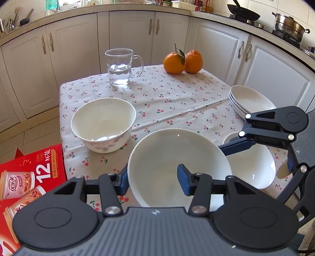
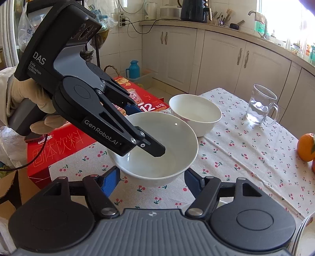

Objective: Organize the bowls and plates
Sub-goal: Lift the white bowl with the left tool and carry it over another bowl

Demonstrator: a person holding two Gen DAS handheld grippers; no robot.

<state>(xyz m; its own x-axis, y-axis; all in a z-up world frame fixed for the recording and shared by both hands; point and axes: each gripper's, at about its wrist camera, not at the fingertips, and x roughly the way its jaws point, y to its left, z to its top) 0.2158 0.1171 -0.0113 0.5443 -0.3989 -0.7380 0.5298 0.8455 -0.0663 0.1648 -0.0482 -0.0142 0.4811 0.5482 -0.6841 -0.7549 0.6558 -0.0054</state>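
White bowl (image 1: 173, 157) rim in L claw (image 1: 155, 181), R claw (image 2: 151, 183) open, maybe hovering

— What sort of place?
— A home kitchen. White cabinet doors (image 1: 132, 37) with metal handles along the walls, tiled floor (image 1: 25, 135) below.
— More signs?
— Black wok (image 1: 243, 12) and steel pot (image 1: 289, 26) on a stove at the right, sink tap (image 2: 256, 13) by a bright window, kettle (image 2: 194, 9) on the counter.
— And the worktop?
— Cherry-print cloth (image 1: 177, 98), glass mug (image 1: 119, 67) of water, two oranges (image 1: 183, 62), white bowls (image 1: 103, 124).
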